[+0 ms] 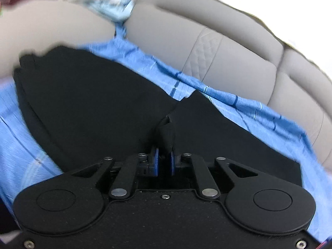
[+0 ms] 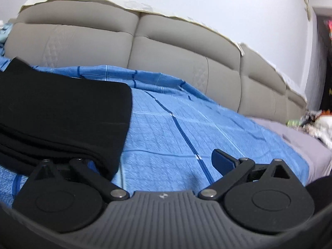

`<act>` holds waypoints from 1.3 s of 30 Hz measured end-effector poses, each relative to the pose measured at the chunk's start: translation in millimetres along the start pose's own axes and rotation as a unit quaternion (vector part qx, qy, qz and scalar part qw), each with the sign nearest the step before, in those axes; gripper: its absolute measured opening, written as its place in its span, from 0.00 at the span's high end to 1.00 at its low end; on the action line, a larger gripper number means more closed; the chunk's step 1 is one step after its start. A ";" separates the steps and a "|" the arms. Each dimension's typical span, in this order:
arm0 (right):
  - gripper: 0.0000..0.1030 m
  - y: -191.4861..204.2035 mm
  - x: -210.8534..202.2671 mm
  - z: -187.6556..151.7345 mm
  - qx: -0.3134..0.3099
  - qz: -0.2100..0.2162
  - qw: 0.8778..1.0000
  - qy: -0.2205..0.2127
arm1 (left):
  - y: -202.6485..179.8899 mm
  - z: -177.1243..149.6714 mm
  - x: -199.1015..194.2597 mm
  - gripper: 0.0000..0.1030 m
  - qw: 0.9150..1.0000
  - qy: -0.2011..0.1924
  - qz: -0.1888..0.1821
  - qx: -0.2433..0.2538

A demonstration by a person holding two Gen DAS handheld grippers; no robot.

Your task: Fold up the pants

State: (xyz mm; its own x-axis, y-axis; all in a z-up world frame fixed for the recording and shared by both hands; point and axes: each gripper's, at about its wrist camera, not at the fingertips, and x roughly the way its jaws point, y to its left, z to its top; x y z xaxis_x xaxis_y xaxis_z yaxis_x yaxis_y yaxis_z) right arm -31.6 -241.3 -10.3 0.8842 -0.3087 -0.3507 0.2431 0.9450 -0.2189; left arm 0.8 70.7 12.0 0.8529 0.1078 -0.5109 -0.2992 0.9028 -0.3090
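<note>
Black pants (image 1: 93,103) lie spread on a blue checked bedsheet (image 1: 25,145). My left gripper (image 1: 164,157) is shut on a pinched fold of the black pants, which rises between its blue pads. In the right wrist view the pants (image 2: 62,108) lie folded in layers at the left. My right gripper (image 2: 157,161) is open over the sheet (image 2: 176,124). Its right finger (image 2: 223,161) shows; the left finger is hidden under the pants' edge.
A padded grey headboard (image 2: 176,62) runs along the far side of the bed, with a white wall (image 2: 207,4) above. A grey cover (image 2: 307,145) and blurred clutter (image 2: 317,124) lie at the right. A light blue cloth (image 1: 112,6) sits far left.
</note>
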 end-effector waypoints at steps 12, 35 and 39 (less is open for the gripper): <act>0.00 -9.7 1.5 -4.5 0.016 0.022 1.000 0.010 | -0.1 -13.2 -7.6 0.69 0.996 0.006 0.039 0.077; 0.18 -8.6 -9.7 1.4 0.049 0.085 0.994 0.046 | -20.5 -42.9 6.0 0.62 0.976 -0.041 0.036 0.211; 0.55 -10.0 -8.9 4.7 0.084 0.115 0.988 0.060 | -16.8 -43.1 3.9 0.62 0.977 -0.043 0.028 0.207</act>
State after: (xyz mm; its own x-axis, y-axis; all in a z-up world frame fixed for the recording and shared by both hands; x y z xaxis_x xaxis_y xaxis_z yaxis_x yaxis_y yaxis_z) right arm -40.0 -247.5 -0.7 0.8723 -0.0846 -0.4815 0.1129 0.9932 0.0300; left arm -9.3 38.0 -19.4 0.8782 0.1796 -0.4433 -0.1621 0.9837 0.0773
